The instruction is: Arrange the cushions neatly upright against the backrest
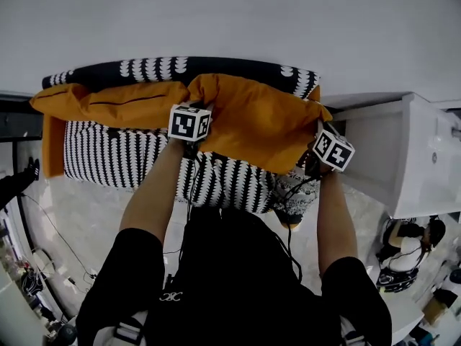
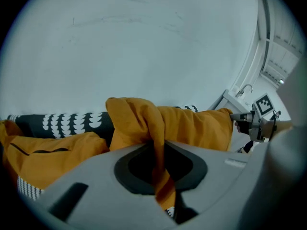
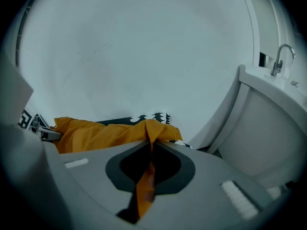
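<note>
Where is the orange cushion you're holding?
In the head view's middle, the orange cushion is over the patterned sofa, pinched by the left gripper and right gripper.

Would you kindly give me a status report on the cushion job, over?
Left tongs shut on orange cushion. Right tongs shut on same cushion. Second orange cushion slumped at left of sofa. No obstruction seen.

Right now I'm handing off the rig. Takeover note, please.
Grippers: left hand-held gripper shut on one top corner of a cushion; right hand-held gripper shut on its other corner.
Things: that cushion hangs in front of the backrest, not set down. The other cushion is slumped at the far end of the sofa, one end drooping.
Done: neither is upright yet.
Left: stand both against the backrest.
</note>
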